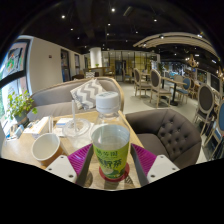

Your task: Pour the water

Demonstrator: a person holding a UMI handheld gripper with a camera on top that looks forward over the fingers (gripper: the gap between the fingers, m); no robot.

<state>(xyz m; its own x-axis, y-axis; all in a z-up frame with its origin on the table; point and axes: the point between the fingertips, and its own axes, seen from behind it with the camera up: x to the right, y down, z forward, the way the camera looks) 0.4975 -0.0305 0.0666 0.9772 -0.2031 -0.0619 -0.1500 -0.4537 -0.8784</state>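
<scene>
Room: a café-like hall with chairs and tables well beyond the claw; a grey sofa [60,95] with a striped cushion [88,92] stands behind the desk, and a grey armchair [170,130] stands beside it.
Desk [20,148]: pale wooden top carrying the task's things; a potted plant [18,104] stands at its far side.
Bottle [111,140]: clear plastic, white cap on, green and red label; it stands upright between the two pads, nearest of all things to the camera.
Claw [111,163]: both magenta pads [82,158] lie against the bottle's sides, so it appears closed on the bottle; whether the bottle is lifted or resting on the desk cannot be told.
Glass dish [72,127]: clear, shallow, on the desk just beyond the bottle.
Cup [45,147]: white, upright on the desk beside the bottle; contents cannot be told.
Progress: judged early. The bottle is grasped, upright and capped; no tilt towards the cup or dish is seen.
Remaining: judged to be carrying the bottle over a receiving vessel, most likely the cup, and tipping it.
</scene>
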